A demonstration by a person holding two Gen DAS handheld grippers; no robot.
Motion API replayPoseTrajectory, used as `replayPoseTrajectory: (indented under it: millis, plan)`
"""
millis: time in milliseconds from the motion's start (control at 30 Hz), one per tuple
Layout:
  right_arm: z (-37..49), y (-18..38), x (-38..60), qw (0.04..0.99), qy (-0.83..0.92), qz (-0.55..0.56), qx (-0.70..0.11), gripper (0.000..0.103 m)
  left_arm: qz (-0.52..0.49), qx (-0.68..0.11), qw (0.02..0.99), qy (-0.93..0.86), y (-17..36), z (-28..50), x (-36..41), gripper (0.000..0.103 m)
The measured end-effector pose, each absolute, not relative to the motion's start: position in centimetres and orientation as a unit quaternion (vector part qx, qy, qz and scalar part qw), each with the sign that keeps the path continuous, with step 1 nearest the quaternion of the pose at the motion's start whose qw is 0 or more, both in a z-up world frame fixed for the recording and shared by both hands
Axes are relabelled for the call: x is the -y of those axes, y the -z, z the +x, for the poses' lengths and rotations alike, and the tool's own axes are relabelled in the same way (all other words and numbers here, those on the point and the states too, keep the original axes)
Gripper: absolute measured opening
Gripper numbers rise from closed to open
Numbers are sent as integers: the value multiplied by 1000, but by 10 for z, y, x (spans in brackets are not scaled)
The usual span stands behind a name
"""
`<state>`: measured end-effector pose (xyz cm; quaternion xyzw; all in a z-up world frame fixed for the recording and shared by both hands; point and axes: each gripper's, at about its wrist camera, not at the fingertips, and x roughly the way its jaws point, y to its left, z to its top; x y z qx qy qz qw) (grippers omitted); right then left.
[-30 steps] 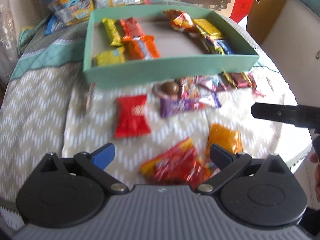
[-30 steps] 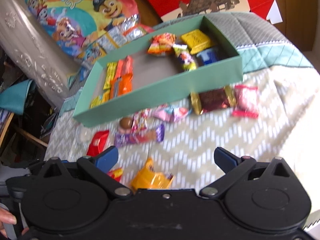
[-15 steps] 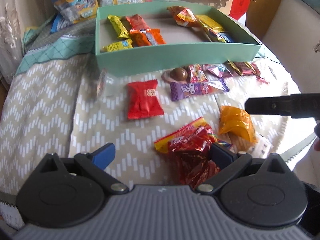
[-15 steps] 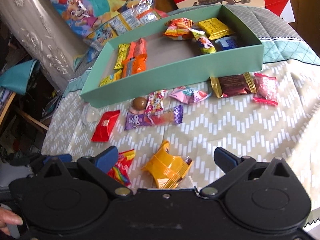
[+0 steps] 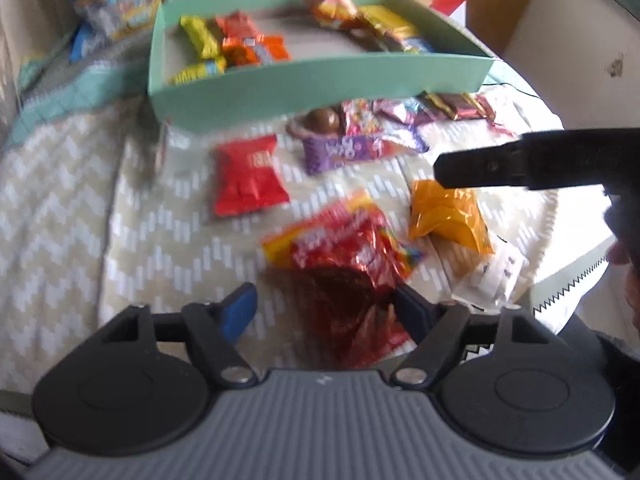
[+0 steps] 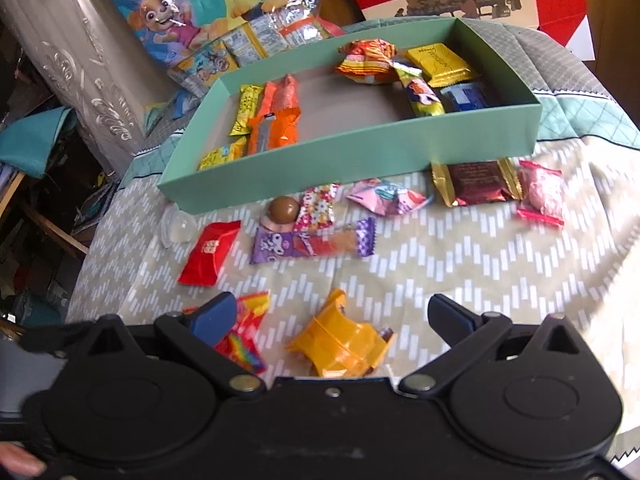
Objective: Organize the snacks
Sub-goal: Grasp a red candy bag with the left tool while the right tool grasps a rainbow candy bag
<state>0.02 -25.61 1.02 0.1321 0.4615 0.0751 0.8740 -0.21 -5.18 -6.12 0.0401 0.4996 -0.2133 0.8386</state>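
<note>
Both grippers sit lower and closer to the loose snacks than half a second ago, and the left view is now motion-blurred. Left gripper (image 5: 324, 308) has its jaws spread apart, straddling the near end of the red foil pack (image 5: 340, 252); nothing is clamped yet. Right gripper (image 6: 332, 316) is also spread wide, empty, with the orange wrapper (image 6: 340, 344) lying between its fingertips on the chevron cloth (image 6: 460, 264).

Step in hand, as I judge it: approach for a pick, one snack per gripper. The green box (image 6: 360, 160) is the likely destination; it already holds yellow and orange bars at its left end and a mixed cluster at its right end, with the middle of the floor bare.

Still out on the cloth: red packet (image 6: 210, 252), purple bar (image 6: 312, 244), chocolate ball (image 6: 283, 208), pink candy (image 6: 540, 192), brown-gold bar (image 6: 476, 182).

Next move calls for lowering a little more, closing on the crinkly foil without sliding it, then lifting over the box's near wall. Foil packs are slippery and may twist in the jaws.
</note>
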Motion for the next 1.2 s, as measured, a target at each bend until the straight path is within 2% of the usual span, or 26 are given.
replayPoseTrajectory:
  millis: [33,67,100,400,567,667,767,867,900,1000,1200]
  plan:
    - [0,-11,253,875,-78,128,-461,103,32,-502,838,212,65,0,50,69]
    - [0,-12,250,875,-80,124,-461,102,38,-491,845,209,66,-2,49,57]
    - [1,-13,248,874,-84,121,-462,102,49,-487,849,200,66,-3,49,29]
    - [16,-14,208,869,-115,89,-474,100,-12,-489,856,170,54,0,-4,27]
    - [32,-11,168,868,-145,50,-472,99,-34,-499,854,144,59,3,-32,31]
    - [42,-5,153,859,-153,59,-485,89,-42,-501,854,130,63,6,-42,42]
    - [54,8,145,848,-141,77,-504,80,-44,-502,854,129,65,10,-43,47]
    - [57,20,143,847,-133,78,-509,60,-35,-499,856,128,66,14,-38,51]
    - [55,19,142,852,-134,65,-503,56,-31,-495,859,127,67,15,-36,49]
    - [52,18,142,853,-144,52,-499,53,-24,-487,864,124,67,18,-31,31]
    - [45,3,174,859,-146,78,-485,52,-38,-481,863,148,53,19,-26,26]
